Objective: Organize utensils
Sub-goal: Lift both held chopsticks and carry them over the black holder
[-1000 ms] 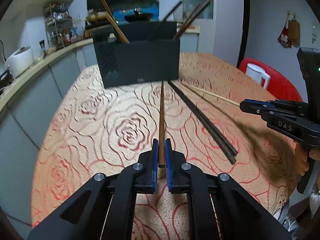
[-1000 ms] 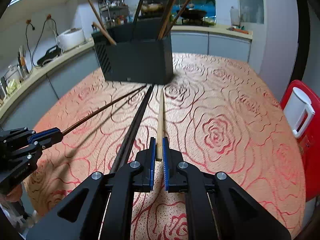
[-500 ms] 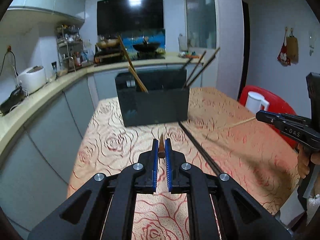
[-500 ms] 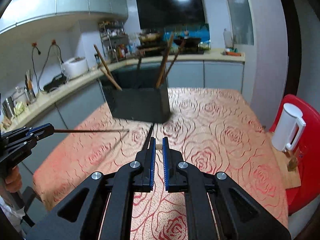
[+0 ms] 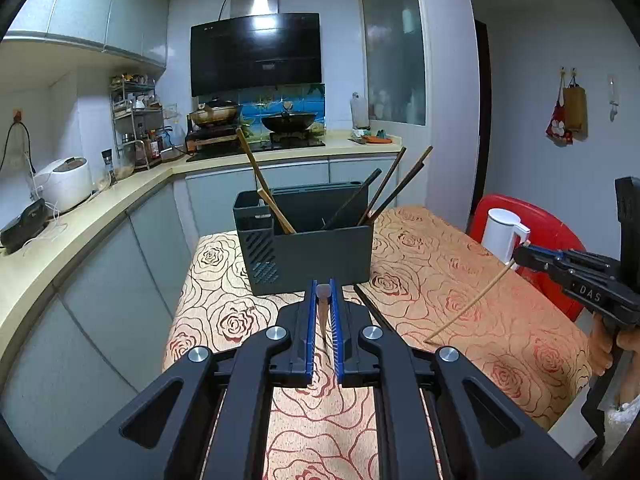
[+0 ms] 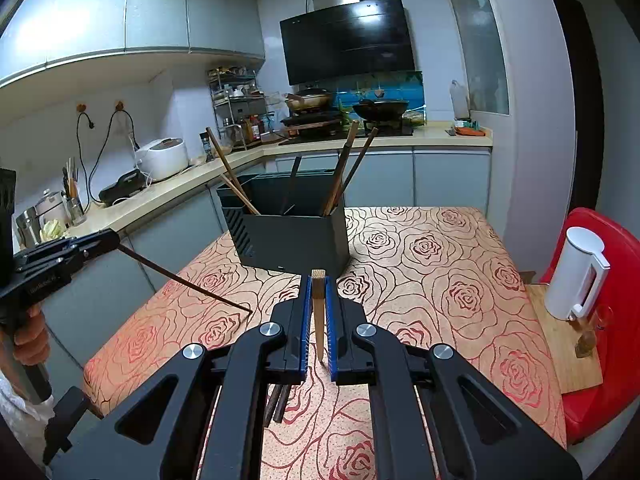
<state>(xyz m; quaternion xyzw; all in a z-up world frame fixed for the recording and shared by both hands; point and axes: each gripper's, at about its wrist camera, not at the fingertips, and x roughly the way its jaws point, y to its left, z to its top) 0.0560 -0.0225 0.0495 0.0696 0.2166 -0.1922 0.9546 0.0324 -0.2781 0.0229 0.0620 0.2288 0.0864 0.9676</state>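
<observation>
A dark grey utensil holder (image 5: 308, 240) stands on the rose-patterned table (image 5: 460, 304), with several chopsticks leaning in it; it also shows in the right wrist view (image 6: 292, 236). My left gripper (image 5: 322, 296) is shut on a dark brown chopstick (image 5: 322, 312), lifted with its tip pointing down; this chopstick (image 6: 184, 280) and the left gripper (image 6: 114, 238) also show from the right wrist. My right gripper (image 6: 318, 292) is shut on a light wooden chopstick (image 6: 318, 312), also seen from the left wrist (image 5: 468, 308). A pair of black chopsticks (image 5: 372, 312) lies on the table.
A white kettle (image 6: 576, 276) stands on a red chair (image 6: 616, 320) to the right of the table. A kitchen counter (image 5: 80, 224) with a rice cooker (image 5: 66, 182) runs along the left. The stove and range hood are behind the holder.
Both grippers have risen and tilted up with their chopsticks, lifting them off the table. The holder now sits farther ahead and lower in both views.
</observation>
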